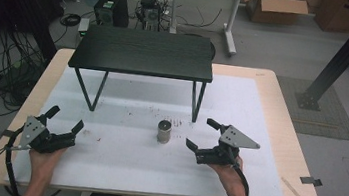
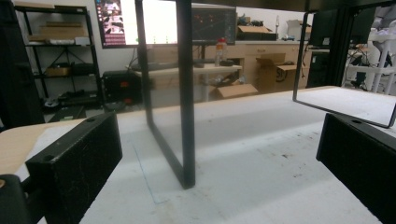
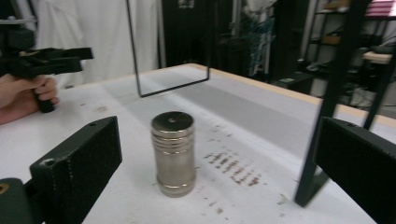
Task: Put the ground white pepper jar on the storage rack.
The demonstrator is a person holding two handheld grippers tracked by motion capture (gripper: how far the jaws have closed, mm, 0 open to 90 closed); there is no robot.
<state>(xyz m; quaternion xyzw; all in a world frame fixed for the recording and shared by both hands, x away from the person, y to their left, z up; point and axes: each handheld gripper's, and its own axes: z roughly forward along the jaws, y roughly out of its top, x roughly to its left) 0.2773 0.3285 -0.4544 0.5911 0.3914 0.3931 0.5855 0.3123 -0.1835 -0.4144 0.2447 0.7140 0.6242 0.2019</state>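
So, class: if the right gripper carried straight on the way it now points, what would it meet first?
The metal cylinder. It stands upright on the white mat, between the right gripper's open jaws and a little ahead, though depth is hard to judge.

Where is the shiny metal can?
The can stands upright on the white mat near the middle of the high view, in front of the black shelf, nearer the right gripper than the left one.

a small metal cylinder (image 1: 164,131) (image 3: 172,153) stands upright on the white bench top (image 1: 120,152), free of any grip. it is dull silver, ringed with grooves near its top, capped flat with a tiny centre dimple, beside faint brown scuff marks.
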